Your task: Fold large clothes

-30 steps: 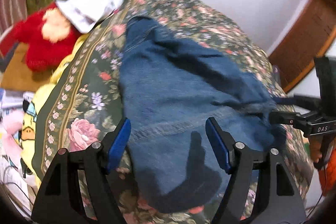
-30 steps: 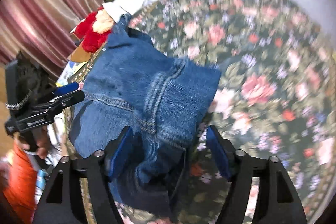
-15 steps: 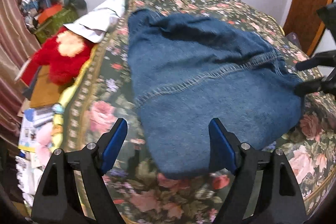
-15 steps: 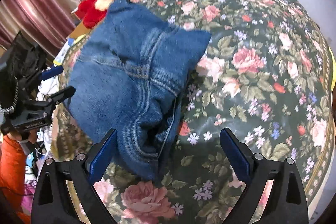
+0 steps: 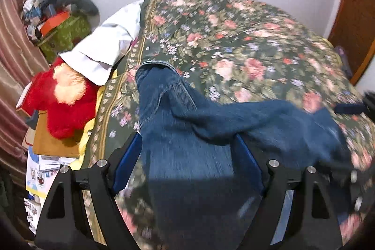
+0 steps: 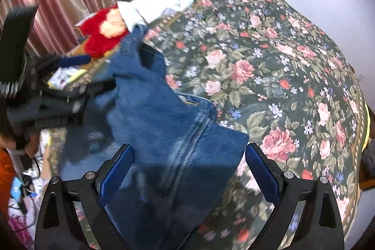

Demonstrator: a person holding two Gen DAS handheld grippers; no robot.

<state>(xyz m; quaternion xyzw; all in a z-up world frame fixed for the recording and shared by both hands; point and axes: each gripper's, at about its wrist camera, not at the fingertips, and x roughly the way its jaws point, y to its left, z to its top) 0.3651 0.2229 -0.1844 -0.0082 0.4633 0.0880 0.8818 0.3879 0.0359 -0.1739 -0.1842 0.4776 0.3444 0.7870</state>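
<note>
Denim jeans (image 5: pixel 187 156), one pair, lie rumpled on the floral bedspread (image 5: pixel 246 50) toward its 7 o'clock edge. Left claw (image 5: pixel 187 161) stands wide and released, denim lying between its blue pads (image 5: pixel 127 163) with neither seen pressing. Right claw (image 6: pixel 188 170) is likewise spread wide, released, the denim under it unclamped. One red plush toy (image 5: pixel 63 107) sits at 9 o'clock beside one white pillow (image 5: pixel 110 46).

Blue denim jeans (image 5: pixel 187 156) lie rumpled, partly folded, along the bed's left edge.
</note>
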